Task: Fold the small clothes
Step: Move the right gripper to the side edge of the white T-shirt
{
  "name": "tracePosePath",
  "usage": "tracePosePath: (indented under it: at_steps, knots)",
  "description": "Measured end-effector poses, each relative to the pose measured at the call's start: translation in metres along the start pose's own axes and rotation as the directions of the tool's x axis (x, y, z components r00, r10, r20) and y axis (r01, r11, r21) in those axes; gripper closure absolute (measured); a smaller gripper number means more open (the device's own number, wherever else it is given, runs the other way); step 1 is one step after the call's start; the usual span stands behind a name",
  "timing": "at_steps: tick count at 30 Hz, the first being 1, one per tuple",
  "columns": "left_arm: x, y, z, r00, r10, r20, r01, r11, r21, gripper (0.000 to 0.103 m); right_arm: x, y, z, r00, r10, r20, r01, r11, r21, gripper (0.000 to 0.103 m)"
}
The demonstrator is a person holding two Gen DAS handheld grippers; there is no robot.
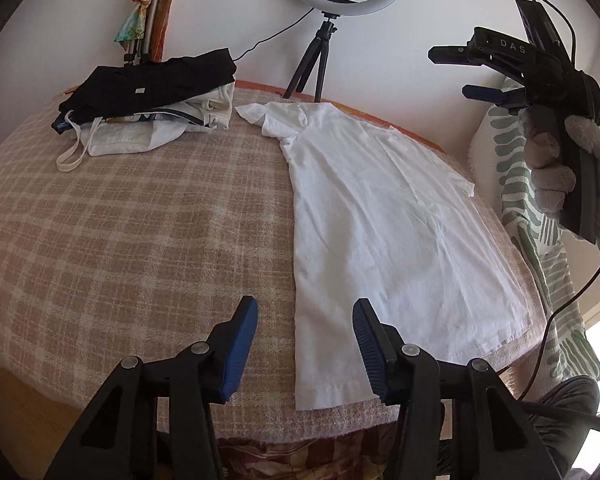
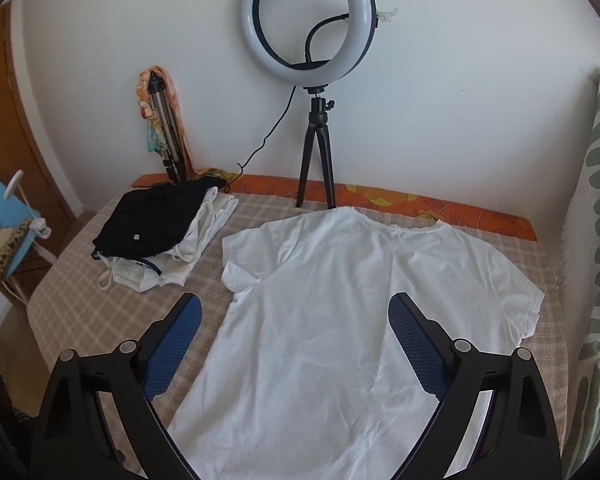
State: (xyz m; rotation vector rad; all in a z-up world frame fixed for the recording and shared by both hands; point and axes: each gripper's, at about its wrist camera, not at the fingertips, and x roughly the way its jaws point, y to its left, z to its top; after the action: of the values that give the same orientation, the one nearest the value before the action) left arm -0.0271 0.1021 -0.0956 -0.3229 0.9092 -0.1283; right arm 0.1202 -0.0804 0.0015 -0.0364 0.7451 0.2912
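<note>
Hovering wide-jawed, your left gripper straddles the white T-shirt hem at 6 o'clock; your right gripper, equally wide, holds nothing above its middle.

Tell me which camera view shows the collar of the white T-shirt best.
The right wrist view: the white T-shirt faces it squarely, its collar lying near the ring light tripod. The left wrist view shows the shirt obliquely, the collar foreshortened.
</note>
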Motion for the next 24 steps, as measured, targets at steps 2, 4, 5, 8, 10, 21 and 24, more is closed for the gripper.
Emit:
tracePosePath:
  at_steps: [2, 4, 5, 8, 10, 21, 24]
  knots:
    - [0.005, 0.003, -0.010, 0.999, -0.028, -0.032, 0.027, 0.999, -0.028, 0.056, 0.014, 0.008, 0.013, 1.000, 0.008, -0.026, -0.009, 0.999, -0.031, 0.014]
    - [0.011, 0.004, -0.018, 0.997, -0.051, -0.059, 0.048, 0.998, -0.047, 0.056, 0.031, 0.016, 0.025, 0.998, 0.020, -0.056, -0.023, 0.998, -0.054, 0.022]
    - [0.013, 0.004, -0.021, 0.996, -0.056, -0.063, 0.053, 0.997, -0.053, 0.056, 0.041, 0.021, 0.030, 0.997, 0.026, -0.076, -0.031, 0.997, -0.066, 0.024]
    - [0.016, 0.004, -0.028, 0.996, -0.055, -0.068, 0.051, 0.997, -0.061, 0.056, 0.070, 0.035, 0.041, 0.992, 0.046, -0.118, -0.055, 0.996, -0.074, 0.032]
    - [0.019, 0.009, -0.032, 0.995, -0.060, -0.076, 0.053, 0.995, -0.090, 0.058, 0.087, 0.042, 0.048, 0.989, 0.070, -0.128, -0.079, 0.995, -0.064, 0.038]
    - [0.037, 0.010, -0.034, 0.991, -0.087, -0.098, 0.076, 0.990, -0.116, 0.071, 0.205, 0.076, 0.062, 0.961, 0.104, -0.257, -0.118, 0.992, -0.042, 0.040]
    - [0.039, 0.014, -0.030, 0.991, -0.092, -0.096, 0.079, 0.988, -0.129, 0.077, 0.237, 0.080, 0.058, 0.950, 0.089, -0.301, -0.107, 0.993, -0.045, 0.048]
